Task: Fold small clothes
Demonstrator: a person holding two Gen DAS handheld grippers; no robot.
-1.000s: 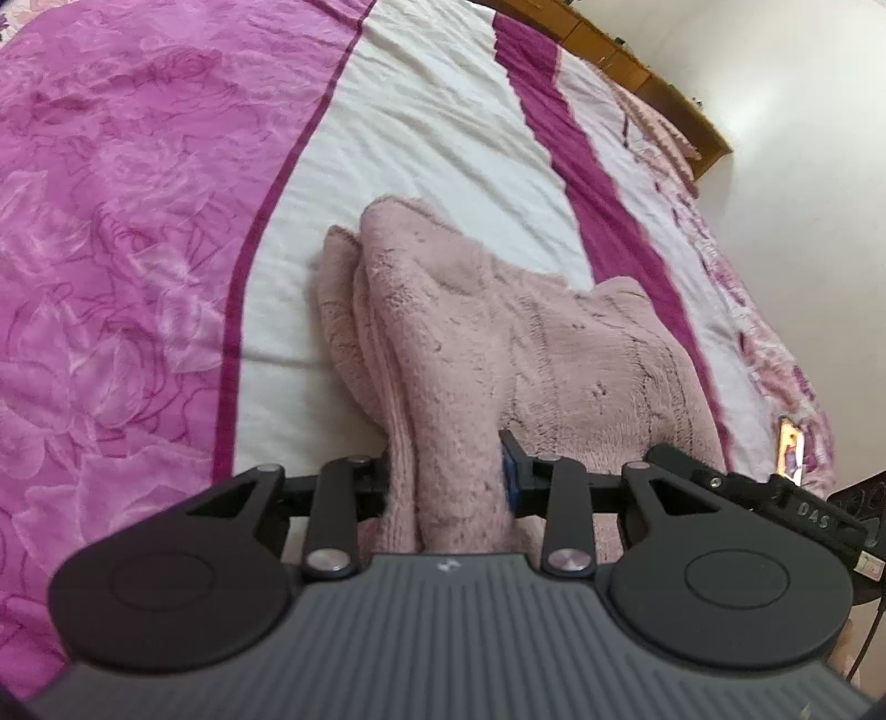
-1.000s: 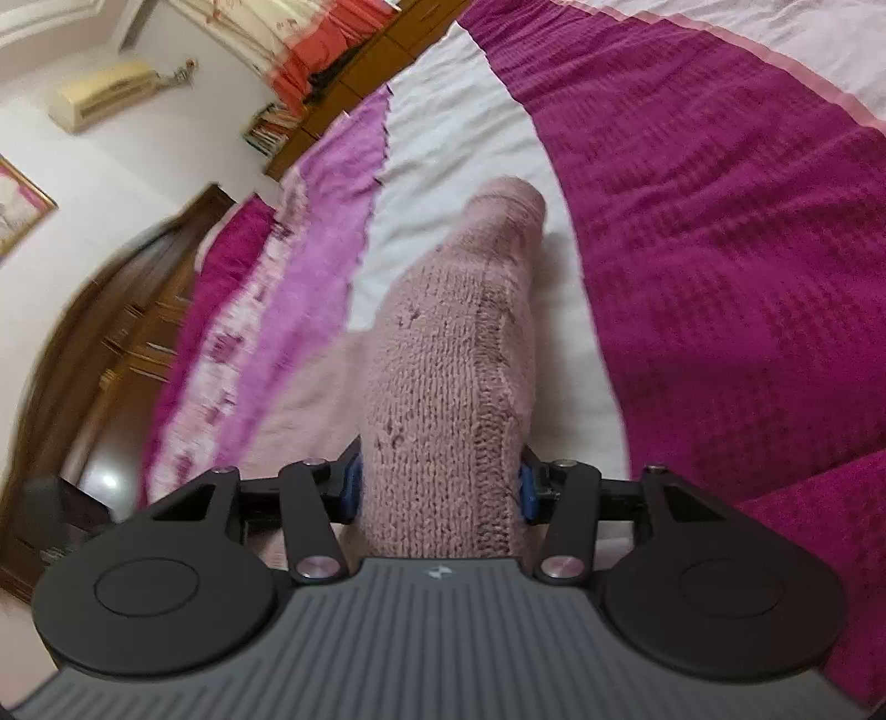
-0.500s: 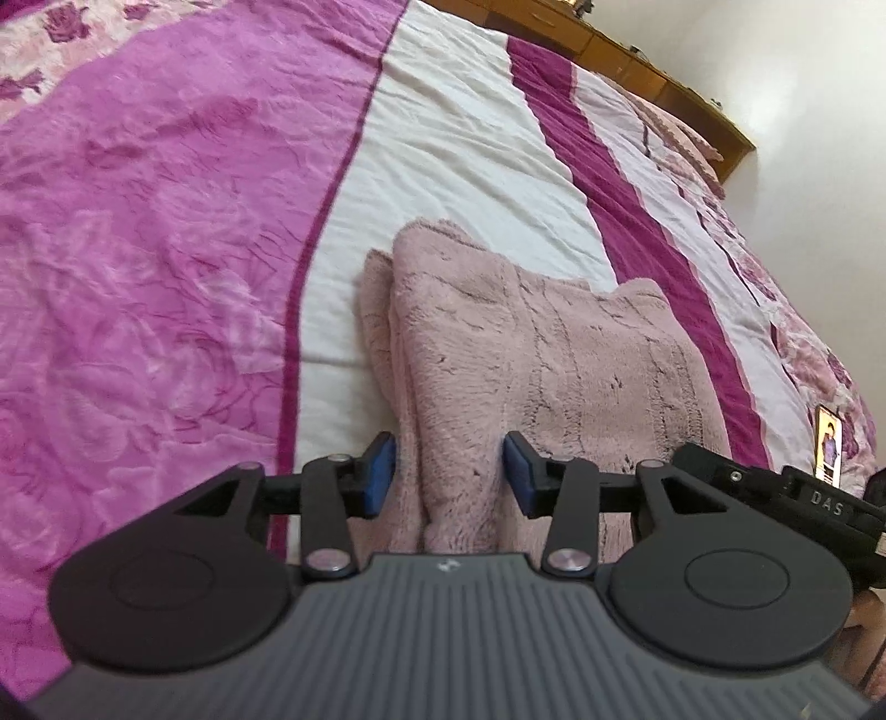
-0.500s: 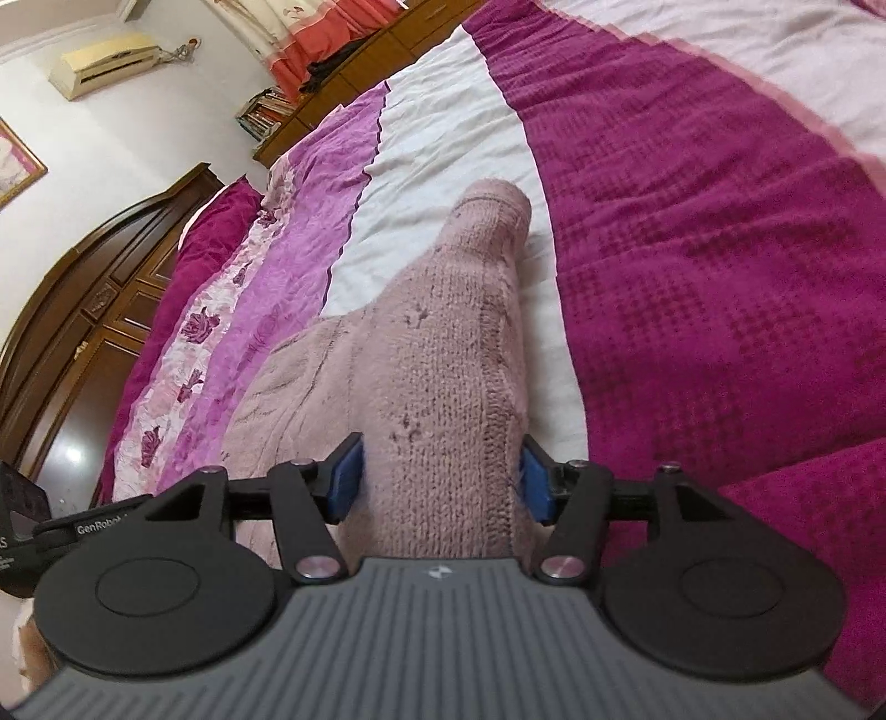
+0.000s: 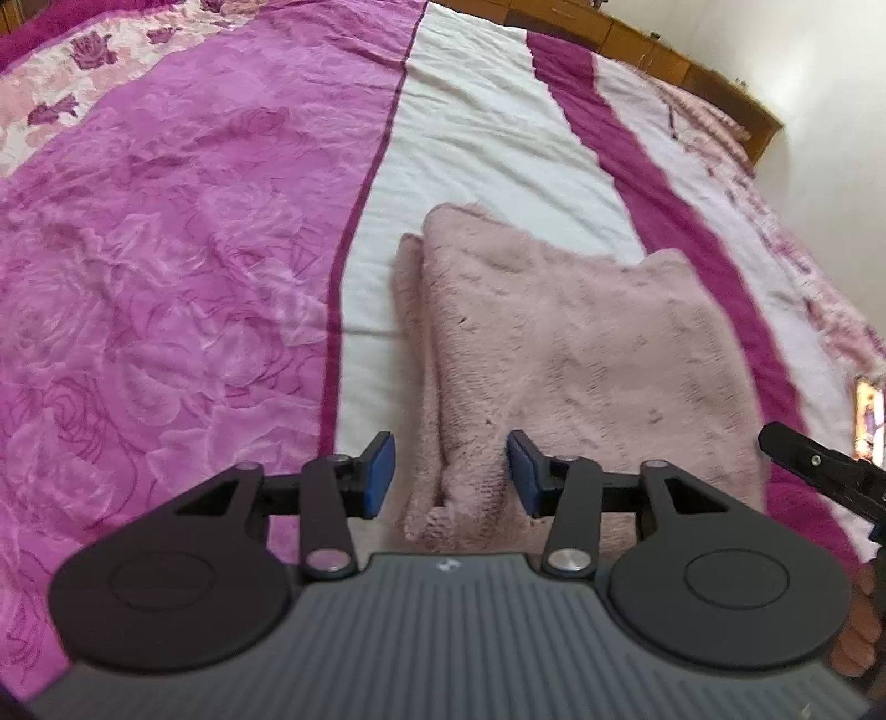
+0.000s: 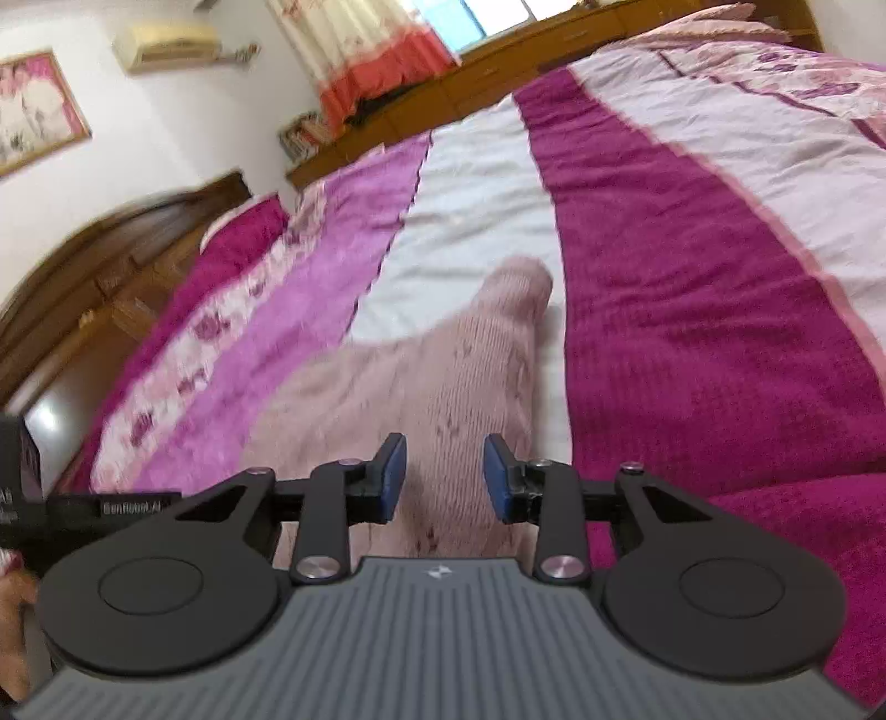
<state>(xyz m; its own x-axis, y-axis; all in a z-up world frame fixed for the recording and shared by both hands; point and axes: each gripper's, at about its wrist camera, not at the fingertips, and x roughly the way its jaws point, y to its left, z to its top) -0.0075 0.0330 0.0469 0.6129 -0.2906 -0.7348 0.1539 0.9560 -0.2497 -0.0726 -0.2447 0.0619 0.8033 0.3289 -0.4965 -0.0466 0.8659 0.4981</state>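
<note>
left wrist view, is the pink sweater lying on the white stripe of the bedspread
Yes, the folded pink sweater rests on the white stripe, between the purple floral band and the magenta stripe.

Your right gripper (image 6: 443, 479) fingers (image 6: 390, 479) have just been closing; the pink sweater (image 6: 443, 387) lies between them, untouched, on the bed (image 6: 692, 332).

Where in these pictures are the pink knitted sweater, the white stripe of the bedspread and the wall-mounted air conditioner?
pink knitted sweater (image 5: 581, 354): left wrist view, folded top layer.
white stripe of the bedspread (image 5: 487, 144): left wrist view, bare cloth beyond the sweater.
wall-mounted air conditioner (image 6: 171, 44): right wrist view, front panel.
</note>
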